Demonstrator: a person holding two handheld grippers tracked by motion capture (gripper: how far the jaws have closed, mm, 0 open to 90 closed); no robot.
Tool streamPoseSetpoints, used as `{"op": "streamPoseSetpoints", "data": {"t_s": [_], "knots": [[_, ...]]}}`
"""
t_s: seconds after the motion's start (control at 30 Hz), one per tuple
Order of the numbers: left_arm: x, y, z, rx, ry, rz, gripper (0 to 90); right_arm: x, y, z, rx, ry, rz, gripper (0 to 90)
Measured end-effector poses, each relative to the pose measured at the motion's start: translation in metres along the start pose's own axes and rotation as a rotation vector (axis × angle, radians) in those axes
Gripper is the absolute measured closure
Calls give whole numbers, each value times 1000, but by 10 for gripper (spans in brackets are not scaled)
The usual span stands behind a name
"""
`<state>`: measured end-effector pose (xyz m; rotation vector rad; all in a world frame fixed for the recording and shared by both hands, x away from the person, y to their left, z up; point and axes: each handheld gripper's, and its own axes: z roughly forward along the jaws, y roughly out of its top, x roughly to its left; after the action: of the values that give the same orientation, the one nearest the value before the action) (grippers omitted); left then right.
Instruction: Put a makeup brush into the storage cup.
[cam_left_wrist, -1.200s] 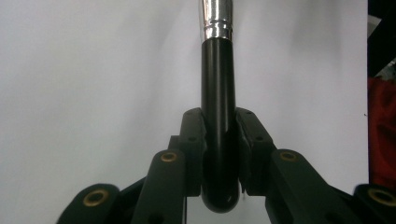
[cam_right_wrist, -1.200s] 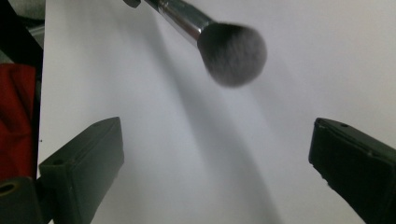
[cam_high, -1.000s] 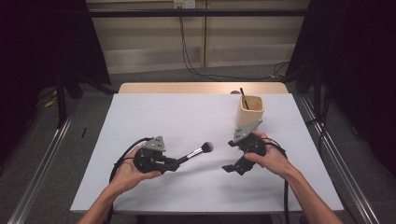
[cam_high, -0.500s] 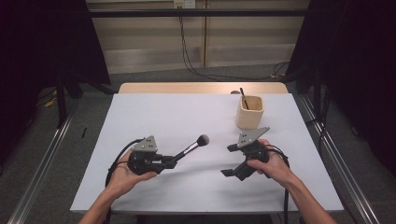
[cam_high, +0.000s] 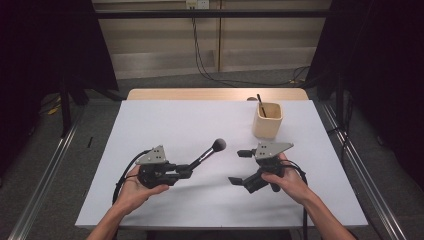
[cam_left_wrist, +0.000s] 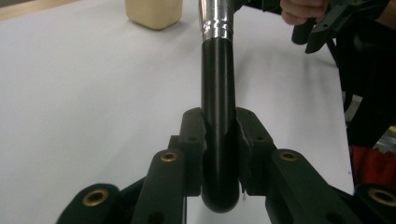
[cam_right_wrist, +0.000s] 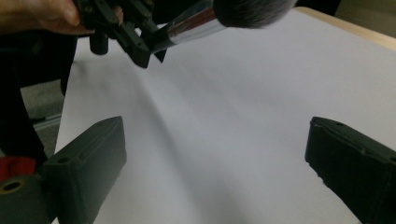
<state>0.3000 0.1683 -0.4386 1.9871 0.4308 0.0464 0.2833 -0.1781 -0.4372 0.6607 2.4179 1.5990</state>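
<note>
- The left gripper (cam_high: 186, 171) sits low over the near-left part of the white desk (cam_high: 180, 125), held in the person's left hand (cam_high: 135, 187), its fingers pointing toward 2 o'clock in the high view
- Its fingers (cam_left_wrist: 194, 140) are pinched on the black handle of a makeup brush (cam_high: 205, 156); in the left gripper view the rounded butt of the handle pokes out just behind the pads, and the silver ferrule rises toward 12 o'clock
- The makeup brush slants up off the desk, its dark bristle head at the 2 o'clock end, near the middle of the desk
- The right gripper (cam_high: 239, 167) is in the person's right hand (cam_high: 287, 182) at the near-right of the desk, at about 3 o'clock from the left gripper, well apart from the brush
- Its fingers (cam_right_wrist: 88, 163) are spread wide with nothing between them; they point toward 9 o'clock, and bare desk shows between them in the right gripper view, with the brush head at 12 o'clock
- A beige square holder (cam_high: 267, 120) stands upright at about 1 o'clock from the right gripper, on the far-right part of the desk; a thin dark stick (cam_high: 260, 104) leans inside it
- Cables (cam_high: 200, 55) run down the wall and over the floor beyond the desk at 12 o'clock
</note>
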Motion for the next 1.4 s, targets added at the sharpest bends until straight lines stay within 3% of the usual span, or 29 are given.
{"op": "streamPoseSetpoints", "data": {"t_s": [0.27, 0.53, 0.67, 0.9, 1.07, 1.13, 1.2, 1.4], "knots": [[-3, 3, -1, -86, -13, -15, 746, 3, 5, 1, -75, -5, 14, 52], [-5, 8, 2, -148, 2, -2, 746, 2, 15, 3, -142, 6, 37, 11], [-3, 10, 2, -156, 3, -14, 746, 3, 18, 6, -153, -2, 55, 27], [-4, 12, 5, -168, 18, -3, 746, 3, 24, 11, -188, 35, 55, 26], [-4, 16, 11, -161, 5, 7, 746, 4, 30, 16, -199, 41, 45, 47], [-5, 18, 13, -181, -9, 0, 746, 4, 31, 17, -206, 40, 45, 61], [-7, 19, 15, -173, -13, 22, 746, 4, 30, 19, -210, 46, 51, 84], [-13, 18, 22, -159, -27, 36, 746, 2, 28, 21, -217, 53, 83, 145]]}}
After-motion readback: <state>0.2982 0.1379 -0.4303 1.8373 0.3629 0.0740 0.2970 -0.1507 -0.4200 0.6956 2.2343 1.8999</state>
